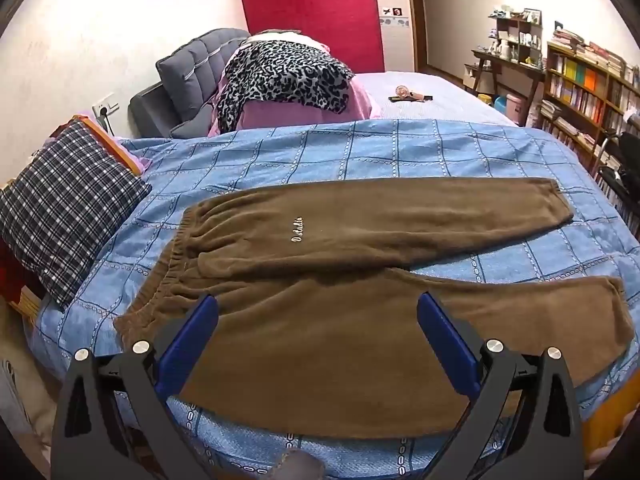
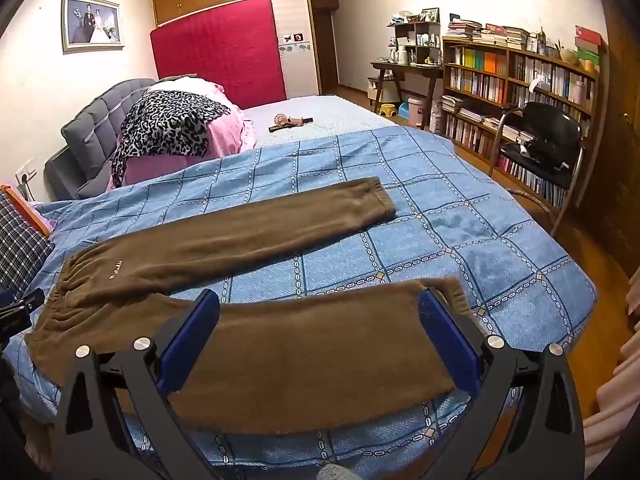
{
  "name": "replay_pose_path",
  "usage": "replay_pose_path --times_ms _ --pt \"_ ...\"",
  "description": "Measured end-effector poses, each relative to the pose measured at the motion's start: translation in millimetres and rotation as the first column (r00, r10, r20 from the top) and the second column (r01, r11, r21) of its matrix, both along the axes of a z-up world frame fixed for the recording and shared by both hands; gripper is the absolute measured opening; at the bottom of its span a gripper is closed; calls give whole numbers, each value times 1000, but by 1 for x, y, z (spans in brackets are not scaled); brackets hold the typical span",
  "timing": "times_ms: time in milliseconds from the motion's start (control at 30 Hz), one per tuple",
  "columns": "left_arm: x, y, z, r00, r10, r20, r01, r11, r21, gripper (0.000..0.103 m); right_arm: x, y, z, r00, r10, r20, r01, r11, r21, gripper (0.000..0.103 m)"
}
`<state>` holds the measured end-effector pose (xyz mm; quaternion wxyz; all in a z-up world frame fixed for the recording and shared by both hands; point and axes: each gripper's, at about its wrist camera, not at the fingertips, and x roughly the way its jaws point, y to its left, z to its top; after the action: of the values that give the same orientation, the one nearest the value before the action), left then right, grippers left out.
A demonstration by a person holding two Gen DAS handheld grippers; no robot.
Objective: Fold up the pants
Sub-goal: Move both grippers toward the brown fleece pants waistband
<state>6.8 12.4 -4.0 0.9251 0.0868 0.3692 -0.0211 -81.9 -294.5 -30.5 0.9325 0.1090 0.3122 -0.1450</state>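
The left gripper point(image 1: 318, 306) fills the bottom of its wrist view, tilted downward, its blue-padded fingers point(image 1: 188, 344) spread wide at lower left and lower right with nothing pinched between them. The right gripper point(image 2: 319, 302) takes the same downward tilt across the bottom of its own view, blue pads point(image 2: 450, 340) equally far apart and gripping nothing.

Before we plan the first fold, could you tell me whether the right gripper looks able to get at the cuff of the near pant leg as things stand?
Probably yes. The right gripper hangs open over the near leg of the brown pants, and the cuff lies flat beside its right finger with nothing on top.
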Motion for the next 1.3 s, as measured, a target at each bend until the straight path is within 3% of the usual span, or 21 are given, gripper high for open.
replay_pose_path --times_ms 267,567,767,933,1133,1300 --pt "7 11 -4 999 34 -12 -34 999 -12 98 -2 1 -6 998 -34 45 37 997 -72 100" --pt "14 20 -8 999 48 -21 -49 998 -26 98 1 -10 -11 995 -85 43 88 994 -60 100" --pt "19 34 -12 999 16 -37 -21 991 -135 98 4 -14 -18 987 -159 15 159 983 -96 100" --pt "23 42 -15 999 29 -40 -35 988 -151 98 3 -13 -21 994 -107 24 109 989 -100 100" --pt "29 58 -15 997 62 -34 -67 983 -170 98 12 -4 -28 997 -71 8 71 981 -178 100" --pt "35 75 -16 997 65 -35 -71 976 -207 98 21 -10 -39 1000 0 -20 -2 995 -97 100"
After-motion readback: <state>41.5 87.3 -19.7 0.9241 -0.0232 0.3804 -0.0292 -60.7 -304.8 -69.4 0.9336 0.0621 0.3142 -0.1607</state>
